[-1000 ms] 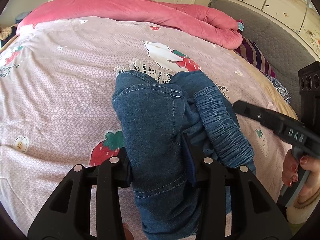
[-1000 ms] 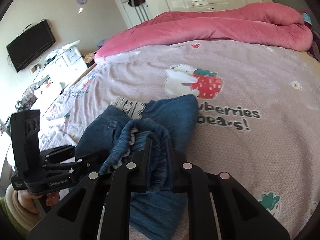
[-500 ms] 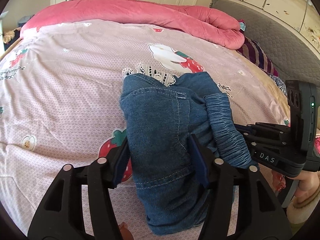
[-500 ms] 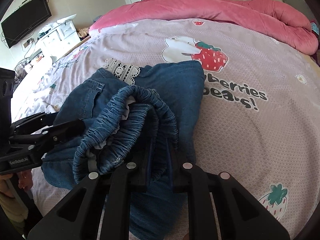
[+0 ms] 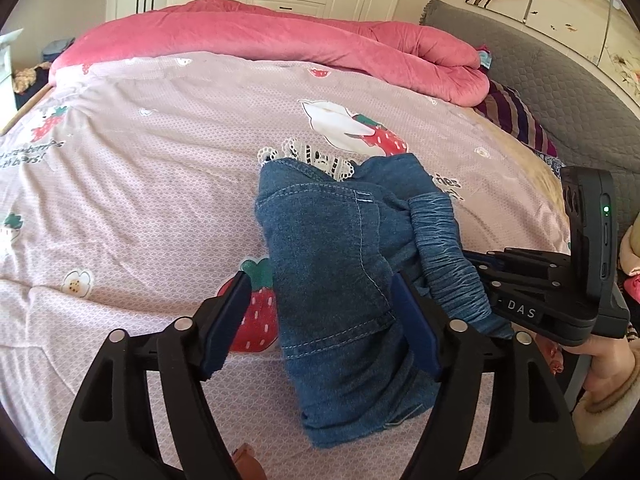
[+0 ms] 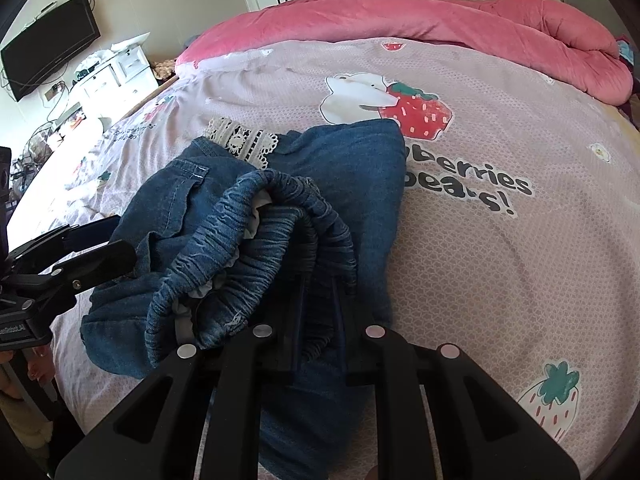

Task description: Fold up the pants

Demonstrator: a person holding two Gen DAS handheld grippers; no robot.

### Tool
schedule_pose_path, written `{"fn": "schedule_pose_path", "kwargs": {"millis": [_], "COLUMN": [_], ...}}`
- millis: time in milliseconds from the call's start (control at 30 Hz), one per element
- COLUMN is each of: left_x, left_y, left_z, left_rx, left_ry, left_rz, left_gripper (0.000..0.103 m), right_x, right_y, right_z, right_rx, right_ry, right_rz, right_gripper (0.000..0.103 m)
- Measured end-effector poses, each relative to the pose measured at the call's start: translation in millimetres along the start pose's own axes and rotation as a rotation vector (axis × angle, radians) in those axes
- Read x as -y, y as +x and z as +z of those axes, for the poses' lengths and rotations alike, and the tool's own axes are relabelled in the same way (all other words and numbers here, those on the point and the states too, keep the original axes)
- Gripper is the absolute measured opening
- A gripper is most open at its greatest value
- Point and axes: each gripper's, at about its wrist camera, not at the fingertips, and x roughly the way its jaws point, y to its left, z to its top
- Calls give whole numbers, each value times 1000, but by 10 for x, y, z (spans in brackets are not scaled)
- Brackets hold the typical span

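At centre of the bedsheet (image 5: 132,208) the pants (image 5: 332,280) lay in a rough bundle, lace hem toward 12 o'clock, waistband (image 6: 256,240) bunched at the near side. Left gripper (image 5: 320,316) had just been opening; its jaws stood apart w/ denim between, pads not pressing. Right gripper (image 6: 318,308) was clamped on the waistband. Prob. a fold just laid down; next: release right, smooth the stack. Pink duvet (image 5: 280,44) at 12, TV (image 6: 48,48) at 10.

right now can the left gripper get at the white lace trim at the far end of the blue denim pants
Probably not directly. The left gripper, its jaws just opened, straddles the near part of the blue denim pants, and the white lace trim lies beyond the bunched denim. It would likely have to lift over the heap first.
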Motion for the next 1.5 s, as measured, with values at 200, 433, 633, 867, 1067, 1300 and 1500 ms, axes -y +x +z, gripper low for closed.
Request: {"fn": "schedule_pose_path", "kwargs": {"millis": [200,433,633,867,1067,1300,1500], "left_x": [0,1,42,100,108,75,59], "left_y": [-82,-213,-343,-489,-535,-507,-454], "left_z": [4,22,-3,-4,19,13,11], "left_rx": [17,47,74,112,130,125,116], "left_ry": [3,3,8,23,24,20,19], "left_rz": [3,3,4,17,29,41,54], "left_gripper": [72,81,87,90,93,93,93], "right_x": [-2,2,-45,-114,-161,-110,-84], "right_y": [-70,-286,-495,-697,-791,-750,-742], "right_z": [-2,4,4,-65,-104,-111,-128], "right_rx": [13,69,125,178,211,207,212], "right_ry": [9,32,32,20,3,14,19], "right_rz": [4,-13,-6,-11,-30,-43,-54], "right_gripper": [13,30,47,58,70,82,91]}}
